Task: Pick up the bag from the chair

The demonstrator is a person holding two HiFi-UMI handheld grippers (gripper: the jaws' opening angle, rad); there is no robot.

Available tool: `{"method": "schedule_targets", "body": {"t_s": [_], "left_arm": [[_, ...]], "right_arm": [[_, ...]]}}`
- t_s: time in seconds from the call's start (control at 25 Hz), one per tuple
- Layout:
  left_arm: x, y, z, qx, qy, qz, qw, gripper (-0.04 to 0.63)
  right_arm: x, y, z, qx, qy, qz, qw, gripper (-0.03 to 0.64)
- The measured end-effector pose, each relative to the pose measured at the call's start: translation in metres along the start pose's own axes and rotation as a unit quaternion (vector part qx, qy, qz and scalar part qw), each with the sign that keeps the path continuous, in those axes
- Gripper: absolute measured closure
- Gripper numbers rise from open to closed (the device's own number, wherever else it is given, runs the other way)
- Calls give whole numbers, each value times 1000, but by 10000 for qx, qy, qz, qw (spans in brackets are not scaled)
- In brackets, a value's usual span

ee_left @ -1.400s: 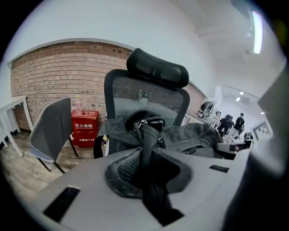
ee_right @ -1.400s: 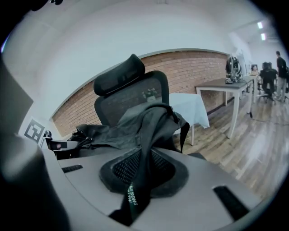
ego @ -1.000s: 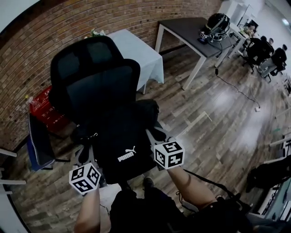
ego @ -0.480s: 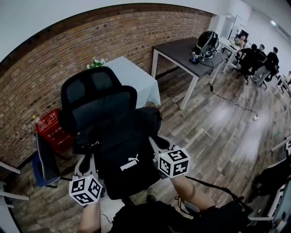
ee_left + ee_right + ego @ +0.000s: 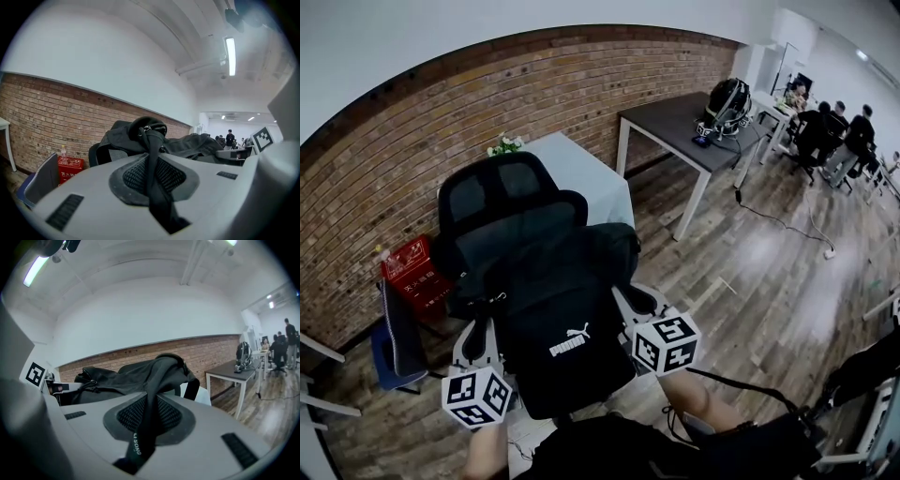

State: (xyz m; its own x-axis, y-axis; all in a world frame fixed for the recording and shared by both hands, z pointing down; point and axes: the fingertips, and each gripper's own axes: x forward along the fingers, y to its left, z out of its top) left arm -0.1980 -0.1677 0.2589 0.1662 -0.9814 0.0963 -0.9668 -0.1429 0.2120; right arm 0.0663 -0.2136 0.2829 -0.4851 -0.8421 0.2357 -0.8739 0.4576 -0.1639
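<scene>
The bag [image 5: 567, 319] has risen from the chair [image 5: 502, 202]. The left gripper [image 5: 476, 339] and right gripper [image 5: 630, 302] each pinch a strap [image 5: 151, 159]. It looks soft and saggy.

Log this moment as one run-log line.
left claw: shut on bag strap | right claw: shut on other strap | Puma bag: held between both, at office chair
</scene>
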Motion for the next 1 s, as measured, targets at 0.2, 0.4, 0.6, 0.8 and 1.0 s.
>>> {"method": "schedule_targets", "body": {"t_s": [0.2, 0.4, 0.6, 0.8, 1.0], "left_arm": [[-3, -4, 8, 35, -117, -50, 9999, 543], [-6, -6, 18, 91, -247, -61, 9996, 543], [-8, -9, 20, 207, -282, -109, 9993, 543], [-12, -9, 24, 226, -375, -145, 9989, 543], [-15, -4, 25, 222, -401, -115, 9989, 543]], "right_arm": [[-4, 1, 10, -84, -115, -20, 9999, 555], [-4, 3, 16, -77, -186, 20, 9998, 555], [-5, 2, 15, -13, -225, 7, 9997, 555], [-5, 5, 17, -32, -269, 15, 9996, 554], [-4, 11, 18, -80, -270, 40, 9996, 554]]}}
